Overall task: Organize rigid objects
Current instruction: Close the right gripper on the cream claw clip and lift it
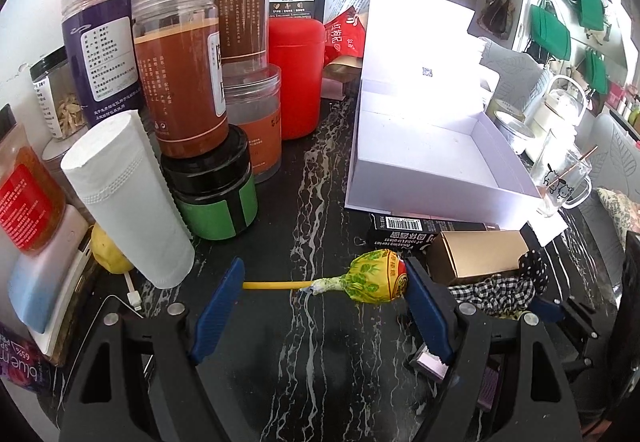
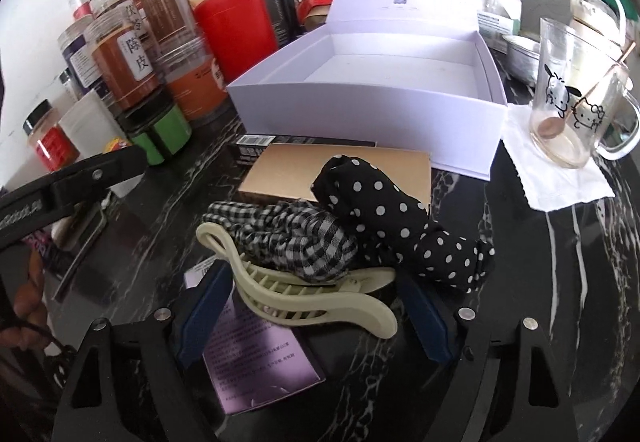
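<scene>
Lollipop lies between the left gripper's released jaws; right gripper jaws spread around a hair clip.

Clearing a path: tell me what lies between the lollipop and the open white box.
In the left wrist view, a black barcoded carton lies between the lollipop and white box, beside a gold box.

A yellow-green wrapped lollipop lies flat on the worktop, its yellow stick pointing left. A cream hair clip lies closed on a purple box, beside 2 fabric hair ties.
</scene>
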Demonstrator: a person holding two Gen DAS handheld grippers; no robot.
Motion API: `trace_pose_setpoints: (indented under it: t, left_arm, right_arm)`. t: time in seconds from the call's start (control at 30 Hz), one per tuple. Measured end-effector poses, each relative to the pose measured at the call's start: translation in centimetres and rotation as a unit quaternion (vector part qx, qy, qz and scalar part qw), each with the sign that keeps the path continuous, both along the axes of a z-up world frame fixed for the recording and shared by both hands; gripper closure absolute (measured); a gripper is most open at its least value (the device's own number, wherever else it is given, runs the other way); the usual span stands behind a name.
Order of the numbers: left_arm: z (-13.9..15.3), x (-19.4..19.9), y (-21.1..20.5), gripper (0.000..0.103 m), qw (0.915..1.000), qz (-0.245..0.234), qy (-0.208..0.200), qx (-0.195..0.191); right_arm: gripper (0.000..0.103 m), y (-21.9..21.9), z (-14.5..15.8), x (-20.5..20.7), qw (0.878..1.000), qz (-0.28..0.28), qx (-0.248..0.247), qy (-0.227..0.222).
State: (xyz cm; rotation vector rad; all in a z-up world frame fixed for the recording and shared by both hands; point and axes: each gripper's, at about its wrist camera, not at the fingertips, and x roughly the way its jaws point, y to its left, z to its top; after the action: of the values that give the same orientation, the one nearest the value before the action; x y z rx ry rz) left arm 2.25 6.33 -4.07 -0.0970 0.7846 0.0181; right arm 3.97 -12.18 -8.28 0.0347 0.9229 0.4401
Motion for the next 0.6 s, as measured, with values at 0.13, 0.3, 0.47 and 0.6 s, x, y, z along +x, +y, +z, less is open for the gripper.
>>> trace_pose_setpoints:
  t: [0.13,0.3,0.47,0.6]
  left_arm:
    - [0.1,-0.3,0.0,0.023,1.0,0.0,0.0,0.0]
    - [0.4,-0.8,-0.2,0.023,1.0,0.0,-0.005,0.001]
    - [0.9,-1.7,-0.4,0.023,0.9999,0.001,-0.012,0.004]
    - [1.1,-2.2,-0.3,0.023,0.9999,0.003,-0.015,0.002]
  right_arm:
    - [0.026,-0.6,0.1,-0.5,1.0,-0.008,0.021,0.005]
    - [0.064,-0.9,0.3,-1.4,0.999,-0.009,0.034,0.004]
    - [0.081,-1.4,0.0,-2.0,0.999,-0.018,0.046,0.012]
    - [0.081,-1.2,0.1,-2.1,0.999,-0.016,0.039,0.004]
